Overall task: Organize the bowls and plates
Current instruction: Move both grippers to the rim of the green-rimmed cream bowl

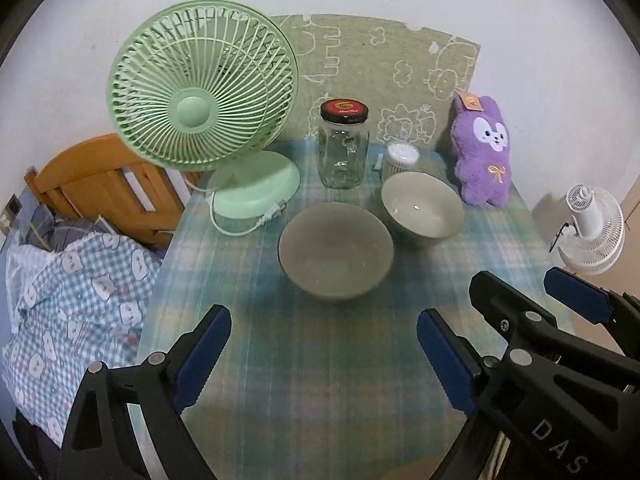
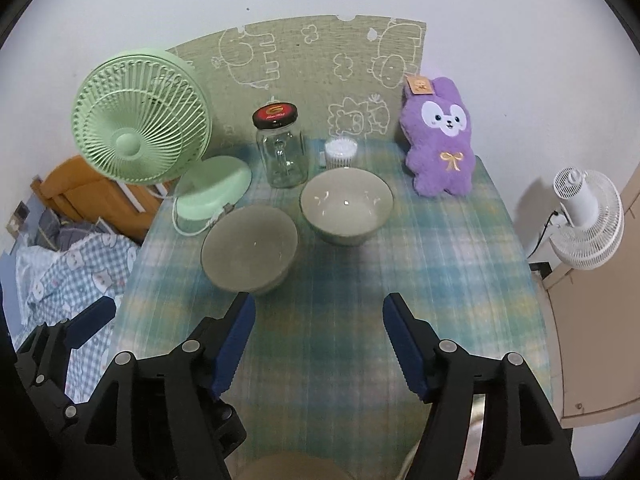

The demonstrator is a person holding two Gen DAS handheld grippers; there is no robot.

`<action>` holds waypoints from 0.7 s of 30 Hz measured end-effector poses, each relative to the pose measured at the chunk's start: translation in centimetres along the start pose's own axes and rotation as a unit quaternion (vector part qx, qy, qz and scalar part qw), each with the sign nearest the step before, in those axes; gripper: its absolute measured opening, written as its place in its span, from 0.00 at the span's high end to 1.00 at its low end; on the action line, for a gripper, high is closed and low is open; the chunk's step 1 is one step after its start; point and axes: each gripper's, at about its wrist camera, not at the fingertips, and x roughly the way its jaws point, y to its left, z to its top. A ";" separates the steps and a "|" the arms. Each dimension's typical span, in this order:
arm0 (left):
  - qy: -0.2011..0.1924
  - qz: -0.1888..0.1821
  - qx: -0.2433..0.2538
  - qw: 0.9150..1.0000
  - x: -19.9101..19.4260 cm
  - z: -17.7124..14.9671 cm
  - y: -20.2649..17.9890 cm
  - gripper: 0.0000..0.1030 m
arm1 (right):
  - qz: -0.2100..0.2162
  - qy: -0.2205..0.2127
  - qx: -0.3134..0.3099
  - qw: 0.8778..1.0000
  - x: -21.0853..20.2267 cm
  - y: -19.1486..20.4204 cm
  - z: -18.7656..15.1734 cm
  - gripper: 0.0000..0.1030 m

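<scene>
Both grippers, left gripper [image 1: 324, 354] and right gripper [image 2: 318, 344], hover low with fingers wide, holding nothing.
Your near bowl [image 1: 335, 250] and far bowl [image 1: 422, 204] sit apart mid-surface [image 1: 320, 380]; nothing stacked yet, no plates visible.

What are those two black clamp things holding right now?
Nothing. The left gripper and the right gripper are both open and empty, short of the two grey bowls on the table.

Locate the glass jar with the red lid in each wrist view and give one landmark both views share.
Left wrist: the glass jar stands upper centre, just right of the green fan.
Right wrist: the jar stands upper centre-left, behind both bowls.
Shared landmark: the purple plush bunny.
</scene>
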 end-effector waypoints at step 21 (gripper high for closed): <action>0.004 0.004 0.046 0.999 11.7 4.3 2.4 0.11 | 0.000 0.038 0.039 0.998 13.4 1.4 4.8 0.33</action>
